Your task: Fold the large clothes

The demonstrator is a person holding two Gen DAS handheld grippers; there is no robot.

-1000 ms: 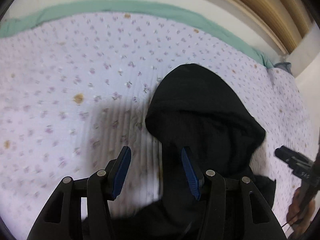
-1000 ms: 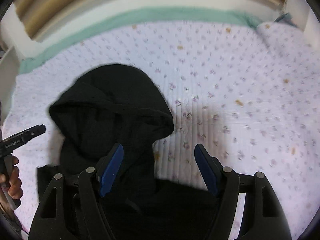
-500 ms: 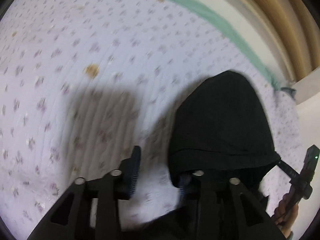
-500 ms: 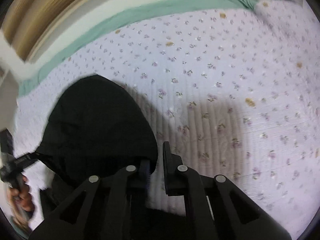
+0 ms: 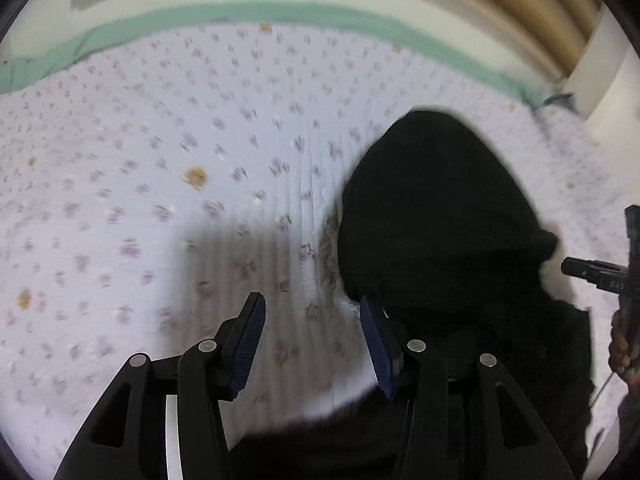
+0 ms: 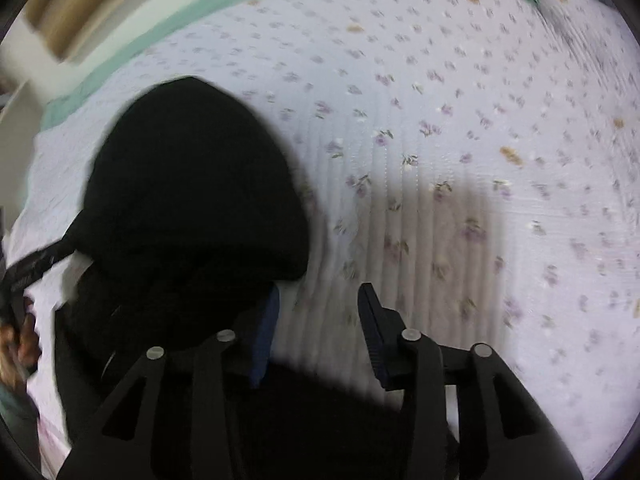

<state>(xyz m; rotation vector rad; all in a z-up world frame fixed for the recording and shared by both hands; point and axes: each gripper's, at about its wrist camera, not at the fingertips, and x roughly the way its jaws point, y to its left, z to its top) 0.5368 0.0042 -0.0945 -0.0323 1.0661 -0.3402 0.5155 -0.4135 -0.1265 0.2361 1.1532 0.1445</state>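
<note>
A black hoodie lies on a floral bedspread, its hood spread flat and pointing away. In the left wrist view my left gripper is open and empty just left of the hood's lower edge, its right finger against the cloth. In the right wrist view the hoodie fills the left side. My right gripper is open and empty at the hood's right lower edge, its left finger partly under the black cloth. Each gripper shows at the edge of the other's view.
The bedspread is pale lilac with small flowers. A green sheet edge runs along the far side by a white wall and wooden trim. A hand holds the right gripper's handle.
Both grippers have opened: half a second ago the right one was shut at the hood's edge and the left was narrower. Both have drawn back slightly from the hood.
</note>
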